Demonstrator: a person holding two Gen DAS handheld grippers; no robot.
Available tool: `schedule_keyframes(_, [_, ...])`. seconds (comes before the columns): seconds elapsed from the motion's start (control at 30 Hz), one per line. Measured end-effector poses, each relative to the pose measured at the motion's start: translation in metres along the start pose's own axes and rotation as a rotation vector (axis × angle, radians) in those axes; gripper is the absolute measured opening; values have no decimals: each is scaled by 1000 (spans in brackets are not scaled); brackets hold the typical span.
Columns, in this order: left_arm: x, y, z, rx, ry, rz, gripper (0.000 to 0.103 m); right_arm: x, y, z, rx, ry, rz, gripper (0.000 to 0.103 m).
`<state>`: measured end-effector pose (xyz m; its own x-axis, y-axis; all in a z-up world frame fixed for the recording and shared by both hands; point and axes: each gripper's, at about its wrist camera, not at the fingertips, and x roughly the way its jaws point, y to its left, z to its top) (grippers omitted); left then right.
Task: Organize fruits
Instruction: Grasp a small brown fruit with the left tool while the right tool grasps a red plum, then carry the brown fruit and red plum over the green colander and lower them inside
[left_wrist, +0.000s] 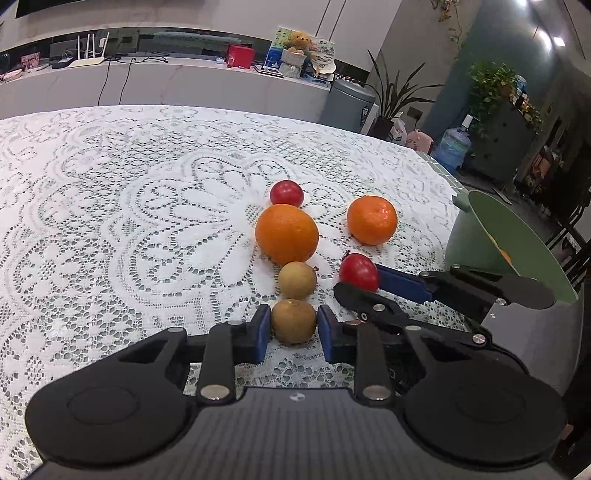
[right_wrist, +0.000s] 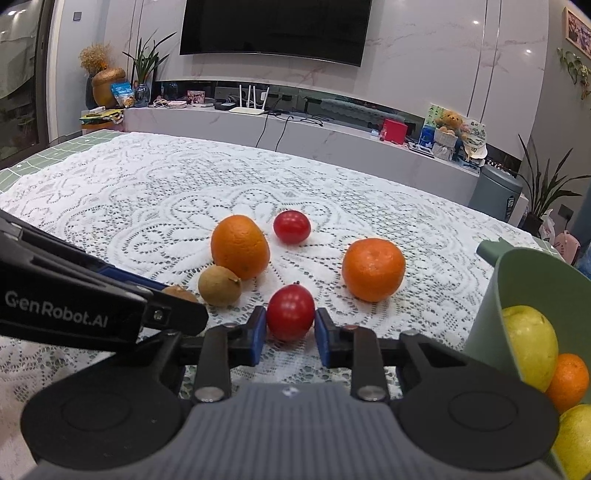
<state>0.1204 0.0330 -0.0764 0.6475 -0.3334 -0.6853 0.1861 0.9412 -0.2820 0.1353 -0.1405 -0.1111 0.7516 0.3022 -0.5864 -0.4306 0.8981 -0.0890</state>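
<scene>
Left hand-held gripper (left_wrist: 294, 328) clenched on brown fruit (left_wrist: 294, 320); right hand-held gripper (right_wrist: 290, 330) clenched on red fruit (right_wrist: 290, 311).

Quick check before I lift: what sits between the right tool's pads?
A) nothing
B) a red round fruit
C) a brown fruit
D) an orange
B: in the right wrist view the right tool has its blue pads closed against the near red fruit; the brown fruit sits in the left tool.
</scene>
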Motion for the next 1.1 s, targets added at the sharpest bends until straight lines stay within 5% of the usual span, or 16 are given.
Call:
schedule_keyframes(0.5, [-18, -2, -1, 21, -37, 18, 30, -20, -1, 5, 17, -27, -1, 24])
schedule_keyframes(1.1, [-50, -16, -9, -13, -55, 7, 30, -97, -11, 19, 38, -137, 9, 24])
